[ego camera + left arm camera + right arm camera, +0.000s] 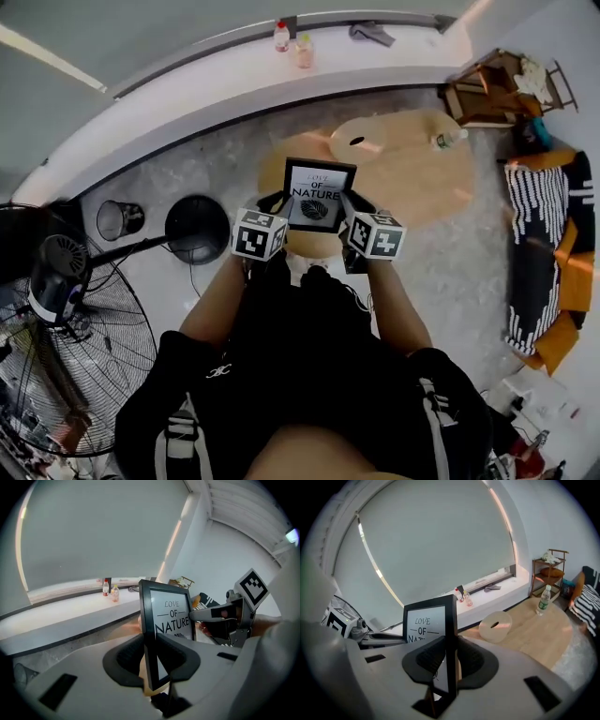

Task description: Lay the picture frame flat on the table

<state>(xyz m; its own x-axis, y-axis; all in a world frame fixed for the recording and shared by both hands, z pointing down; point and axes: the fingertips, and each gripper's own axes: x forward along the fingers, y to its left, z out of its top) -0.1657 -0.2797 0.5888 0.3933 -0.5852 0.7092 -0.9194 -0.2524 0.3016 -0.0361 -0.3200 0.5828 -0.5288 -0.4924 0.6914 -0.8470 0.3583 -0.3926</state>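
1. Picture frame [319, 195], rectangular, with a thin glossy black border around a white print with dark lettering and a leaf motif, is held upright over the near edge of the table [422, 183].
2. The left gripper [281, 203] has its dark ribbed pads closed on the frame's left border.
3. The right gripper [349, 208] clamps the right border the same way, its jaws only narrowly apart.
4. The table is smooth pale wood with a rounded outline.
5. A flat round wooden disc [359, 139] with a small hole lies on it, and a clear plastic bottle [448, 139] sits farther right.
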